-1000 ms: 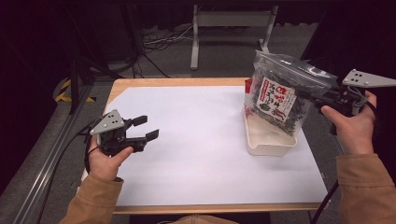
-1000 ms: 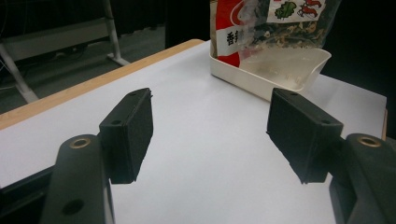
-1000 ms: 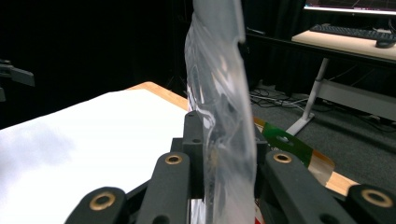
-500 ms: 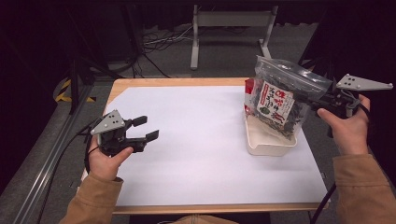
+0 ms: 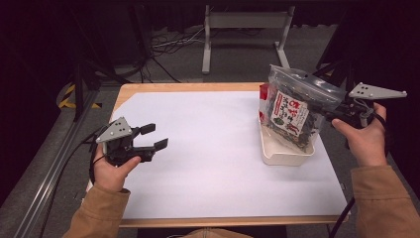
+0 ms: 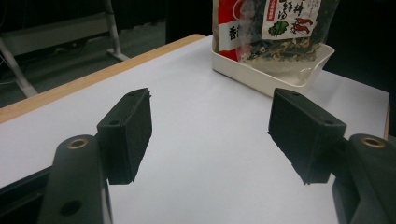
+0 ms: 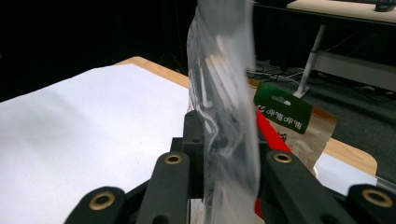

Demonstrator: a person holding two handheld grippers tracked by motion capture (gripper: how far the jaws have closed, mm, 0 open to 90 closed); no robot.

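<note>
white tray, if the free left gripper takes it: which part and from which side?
Probably the white tray's near long rim, reached from the table's open middle, where the left gripper waits with its jaws open. That wall is thin, upright and bare, so one jaw could go inside and one outside. The snack bag, clamped in the right gripper, hangs over the far side and would block an approach there.

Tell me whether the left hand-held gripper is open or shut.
Open: the left hand-held gripper has its jaws wide apart with bare white paper between them.
</note>
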